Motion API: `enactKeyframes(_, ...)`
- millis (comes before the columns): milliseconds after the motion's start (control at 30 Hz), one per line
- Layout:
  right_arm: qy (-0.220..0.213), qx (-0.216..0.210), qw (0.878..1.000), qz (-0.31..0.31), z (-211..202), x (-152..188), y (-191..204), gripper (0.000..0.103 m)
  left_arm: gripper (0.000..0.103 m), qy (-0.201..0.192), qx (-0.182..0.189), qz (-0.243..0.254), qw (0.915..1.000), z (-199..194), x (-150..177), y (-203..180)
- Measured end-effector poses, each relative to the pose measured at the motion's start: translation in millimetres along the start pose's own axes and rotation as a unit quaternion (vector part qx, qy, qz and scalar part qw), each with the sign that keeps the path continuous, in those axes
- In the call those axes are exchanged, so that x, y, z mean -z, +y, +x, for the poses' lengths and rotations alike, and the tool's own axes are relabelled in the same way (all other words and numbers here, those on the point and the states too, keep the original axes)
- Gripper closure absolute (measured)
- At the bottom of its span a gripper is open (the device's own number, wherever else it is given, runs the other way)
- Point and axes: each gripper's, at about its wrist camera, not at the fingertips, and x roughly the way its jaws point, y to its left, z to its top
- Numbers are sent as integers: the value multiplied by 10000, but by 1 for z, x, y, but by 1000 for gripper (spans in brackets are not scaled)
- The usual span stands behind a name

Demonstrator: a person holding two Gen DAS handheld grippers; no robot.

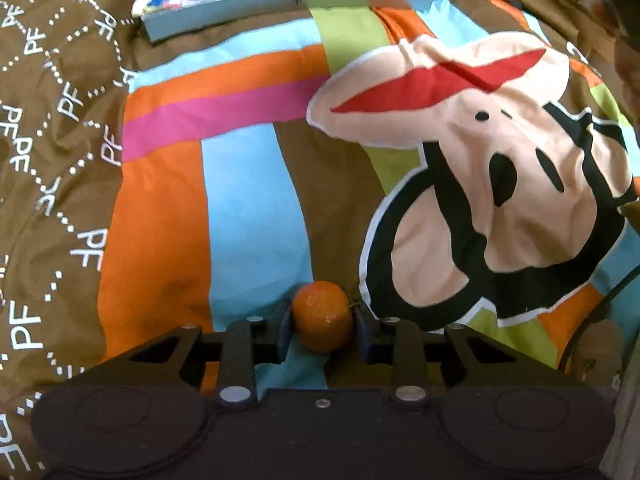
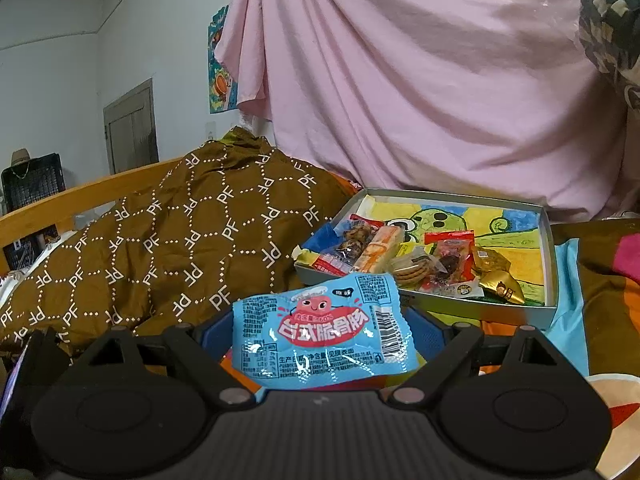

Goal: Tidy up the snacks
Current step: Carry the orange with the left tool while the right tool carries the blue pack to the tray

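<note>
Two grips: the left gripper (image 1: 322, 326) is clamped across a small, firm, roll-prone mandarin (image 1: 322, 317) on the near bedspread (image 1: 248, 184), while the right gripper (image 2: 320, 332), jaws wide, holds a light, slippery blue packet (image 2: 320, 330) by its edges before the far tray (image 2: 548, 248).

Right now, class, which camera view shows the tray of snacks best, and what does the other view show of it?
The right wrist view: the tray lies open to the camera, with wrapped snacks and a drawing inside. The left wrist view catches only its near wall and blurred wrappers at the top edge.
</note>
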Motion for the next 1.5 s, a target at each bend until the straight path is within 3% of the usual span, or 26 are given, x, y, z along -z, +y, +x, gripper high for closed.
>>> enactKeyframes(233,-69,150,9999,0,-1,-1,-4,12,70,-646,-202,-243,9974,-15,-14,8)
enactKeyframes(400,-134,382,9991,114,4,-2,-16,12,70,-1161,-372,-537,9911,-19,-39,17)
enactKeyframes(667,-410,968,9944,77,16,-6,-36,12,70,-1768,-361,-1066,9778,-13,-107,26)
enactKeyframes(800,-631,1233,9902,152,26,-10,-53,12,70,-2070,-374,-1059,9719,-9,-145,25)
enactKeyframes(1067,-805,1692,9804,609,57,-12,-102,12,70,-2316,-480,-1035,9661,13,-216,25)
enactKeyframes(1233,-887,1727,9735,1207,74,-12,-137,12,70,-2317,-540,-893,9672,34,-258,26)
enactKeyframes(1500,-907,1945,9647,1526,92,-4,-176,12,70,-2385,-640,-613,9671,55,-303,10)
